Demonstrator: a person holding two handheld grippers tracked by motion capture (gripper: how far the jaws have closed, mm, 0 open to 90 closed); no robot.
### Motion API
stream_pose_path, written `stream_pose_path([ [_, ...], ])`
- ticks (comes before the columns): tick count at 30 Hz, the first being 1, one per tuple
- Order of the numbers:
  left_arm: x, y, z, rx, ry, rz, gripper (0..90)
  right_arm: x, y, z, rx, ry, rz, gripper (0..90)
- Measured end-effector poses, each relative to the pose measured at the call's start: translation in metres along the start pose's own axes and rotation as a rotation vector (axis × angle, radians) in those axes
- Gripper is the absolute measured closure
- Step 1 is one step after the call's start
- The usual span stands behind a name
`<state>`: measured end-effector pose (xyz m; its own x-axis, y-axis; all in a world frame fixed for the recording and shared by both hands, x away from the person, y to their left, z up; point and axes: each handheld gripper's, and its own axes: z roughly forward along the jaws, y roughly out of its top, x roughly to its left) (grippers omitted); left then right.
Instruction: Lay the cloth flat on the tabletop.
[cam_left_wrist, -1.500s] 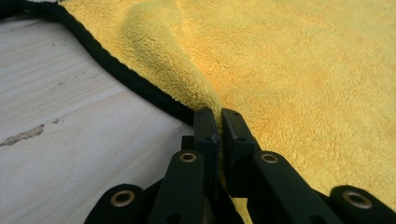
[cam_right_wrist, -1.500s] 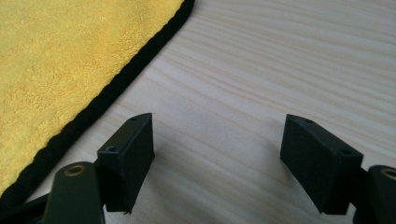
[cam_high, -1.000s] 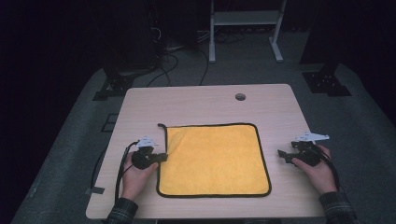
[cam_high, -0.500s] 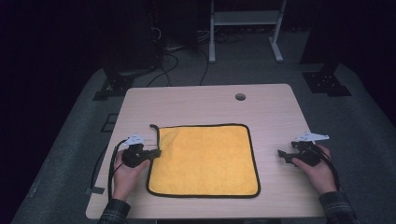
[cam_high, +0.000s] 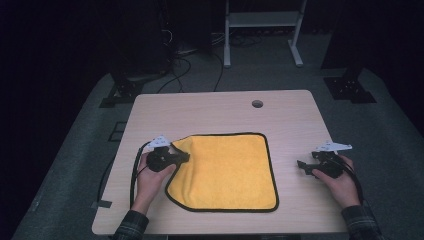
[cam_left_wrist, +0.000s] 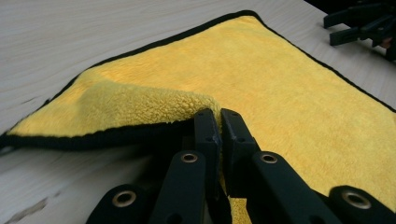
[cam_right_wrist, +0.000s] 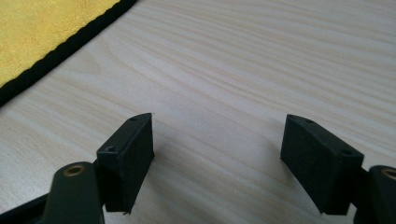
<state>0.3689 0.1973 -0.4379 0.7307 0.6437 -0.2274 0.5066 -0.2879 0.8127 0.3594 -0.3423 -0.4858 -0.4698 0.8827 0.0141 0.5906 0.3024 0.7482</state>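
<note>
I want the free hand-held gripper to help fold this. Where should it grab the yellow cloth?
Probably the black-hemmed right edge of the yellow cloth, coming in low from the right. It lies flat nearest the open right hand-held gripper, opposite the left hand-held gripper's pinched, lifted edge.

1 yellow cloth (black-edged), 2 claws, 1 table

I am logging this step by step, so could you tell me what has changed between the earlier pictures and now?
The left gripper, shut on the yellow cloth at its left edge, has dragged the cloth leftward and now lifts and folds that edge inward, rumpling the near-left corner. The right gripper has stayed open and still on the table, clear of the cloth.
</note>
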Motion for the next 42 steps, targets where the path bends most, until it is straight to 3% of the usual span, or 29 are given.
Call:
stream_pose_path([
  [24, -0.039, 0.038, 0.07, 0.045, -0.141, 0.084, 85.7, 0.0, 0.0, 0.0, 0.001, 0.0, 0.001, 24.2],
  [42, -0.064, 0.056, 0.121, 0.061, -0.22, 0.106, 85.7, 0.0, 0.0, 0.0, 0.0, 0.0, 0.0, 24.2],
])
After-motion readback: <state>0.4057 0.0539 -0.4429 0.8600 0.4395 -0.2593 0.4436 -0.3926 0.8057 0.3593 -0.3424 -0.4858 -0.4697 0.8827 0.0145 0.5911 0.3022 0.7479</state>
